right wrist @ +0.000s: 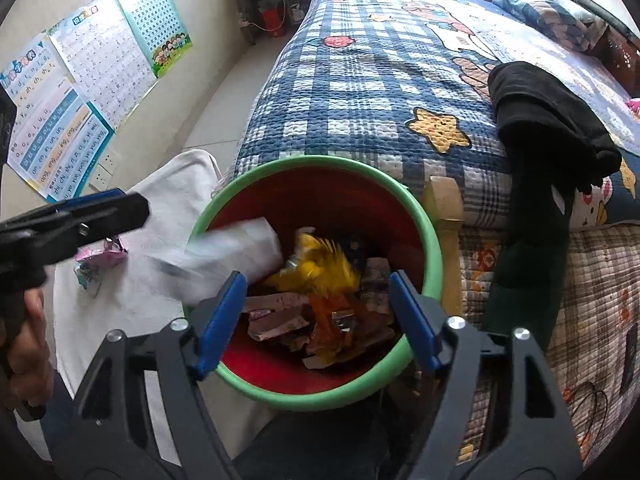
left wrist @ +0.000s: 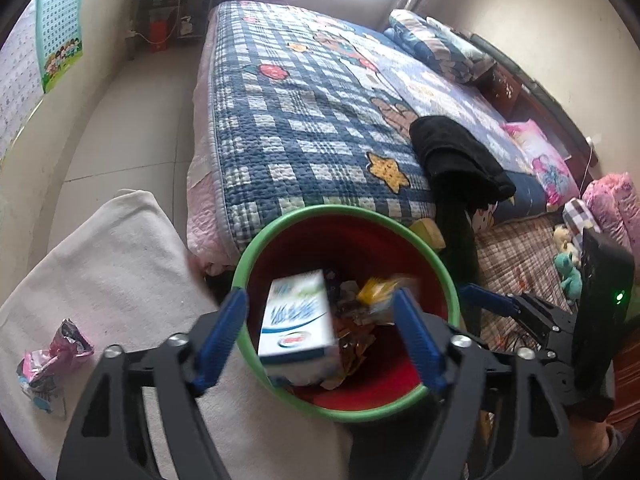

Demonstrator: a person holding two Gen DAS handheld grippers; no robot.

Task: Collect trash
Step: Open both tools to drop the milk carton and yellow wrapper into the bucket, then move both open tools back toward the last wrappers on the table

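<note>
A bin with a green rim (left wrist: 340, 210) (right wrist: 320, 160) and a red inside stands against the bed, holding several wrappers. My left gripper (left wrist: 320, 300) hangs open above it. A white and blue box (left wrist: 298, 320), blurred, lies in the bin's mouth between the fingers, clear of both pads. My right gripper (right wrist: 316, 280) is open too, over the same bin, above a blurred yellow wrapper (right wrist: 320, 264). The white box (right wrist: 232, 256) smears across the bin's left side in the right wrist view. A crumpled pink wrapper (left wrist: 56, 352) (right wrist: 100, 258) lies on the white cloth to the left.
The bed with a blue plaid quilt (left wrist: 300, 120) runs behind the bin, a black garment (left wrist: 452, 152) draped over its corner. A wooden bedpost (right wrist: 444, 208) stands just right of the bin. A white cloth (left wrist: 120, 260) covers the surface at left. Posters (right wrist: 100, 60) hang on the wall.
</note>
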